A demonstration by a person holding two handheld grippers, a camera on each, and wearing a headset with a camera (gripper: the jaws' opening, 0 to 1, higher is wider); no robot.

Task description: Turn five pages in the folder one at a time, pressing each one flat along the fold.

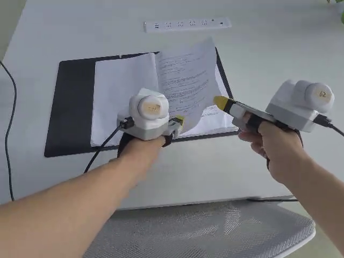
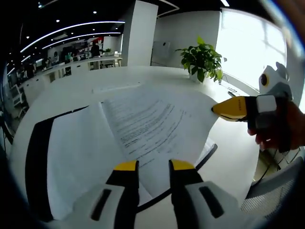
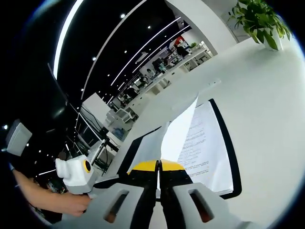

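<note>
So the folder [image 1: 70, 107] lies open on the table [image 1: 279, 54]. The right gripper [image 3: 158, 164] is pinched tight on the outer edge of one page [image 1: 185, 80], holding it up in a curve above the fold. The left gripper [image 2: 154, 167] hovers at the folder's near edge, jaws slightly apart, nothing in them.

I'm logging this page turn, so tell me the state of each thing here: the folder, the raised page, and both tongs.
Folder: open, lying flat.
Page: lifted, curving up from the fold.
Right tongs: shut on the page's outer edge.
Left tongs: open, holding nothing, above the folder's near edge.
</note>
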